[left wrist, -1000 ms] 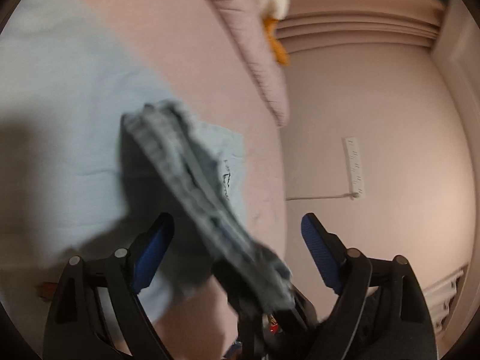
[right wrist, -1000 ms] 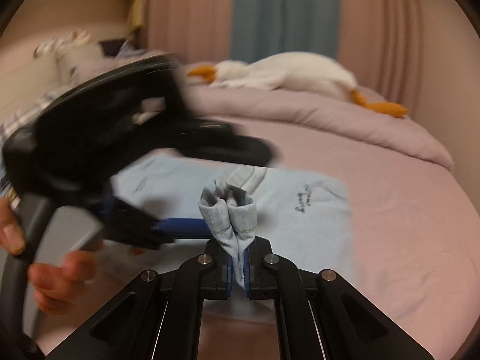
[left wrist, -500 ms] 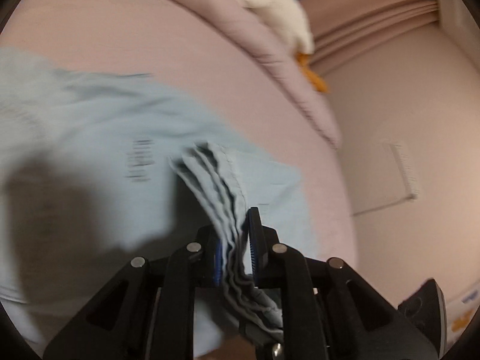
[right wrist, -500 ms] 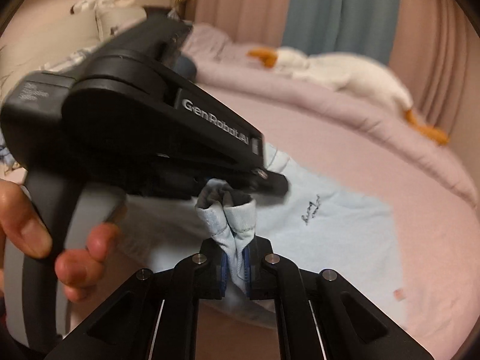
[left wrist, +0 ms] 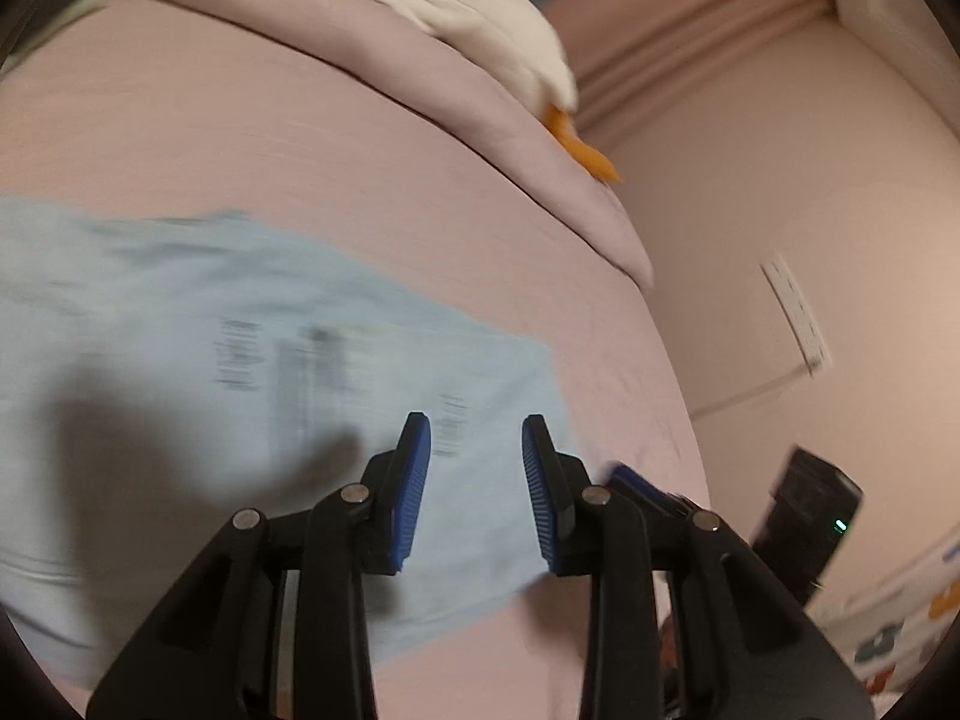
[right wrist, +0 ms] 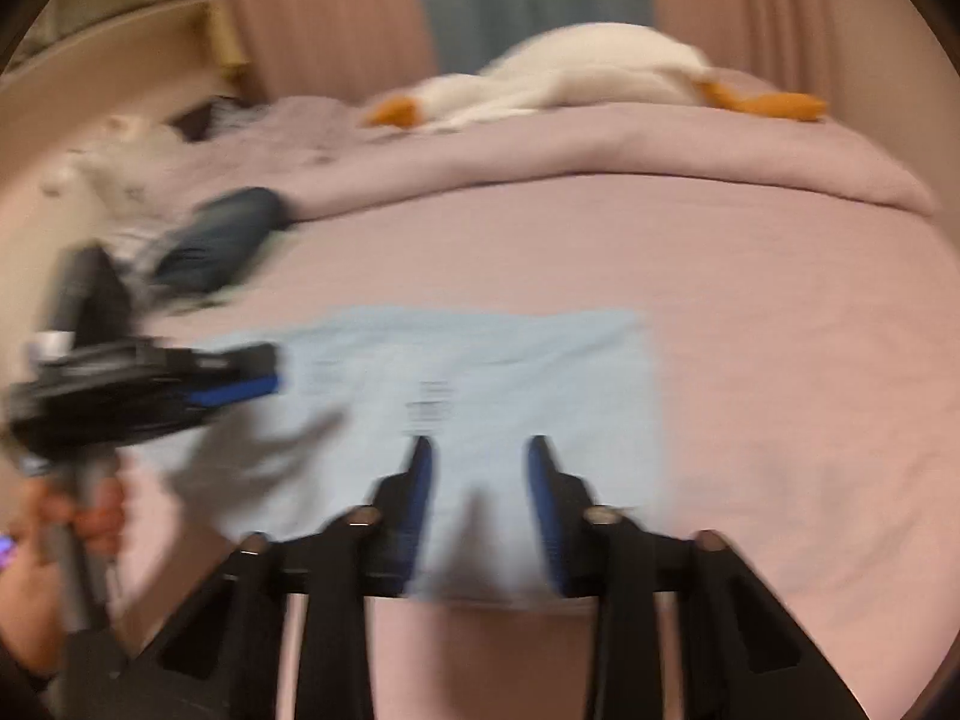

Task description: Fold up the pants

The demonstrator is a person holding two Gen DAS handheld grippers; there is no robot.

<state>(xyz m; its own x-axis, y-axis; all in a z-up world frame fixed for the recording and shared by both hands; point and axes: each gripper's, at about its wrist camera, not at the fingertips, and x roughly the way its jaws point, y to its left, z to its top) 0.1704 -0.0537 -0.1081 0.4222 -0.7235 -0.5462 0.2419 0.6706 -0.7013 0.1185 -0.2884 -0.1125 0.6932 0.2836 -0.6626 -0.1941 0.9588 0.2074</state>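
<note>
Bed (right wrist: 750,360), pink sheet, filling both views, with rumpled duvet (right wrist: 600,150) across the far end and plush goose (right wrist: 576,72) lying on top. Dark clothing heaped at far left (right wrist: 222,240). Light blue pants (right wrist: 480,396) flat on the near part of the sheet, already a folded rectangle, small print showing, near edge right at the gripper tips. Let go a moment ago: bunched fabric pinched in both jaws half a second back, now dropped and spread flat. Left gripper (left wrist: 477,474) up over the pants' right end, jaws opening, nothing between the blue pads, only cloth well below. Right gripper (right wrist: 477,498) likewise opening and empty, over the near edge. Left hand (right wrist: 72,522) blurred at near left. Looks like a fold just laid; probably smoothing or another fold to come.
</note>
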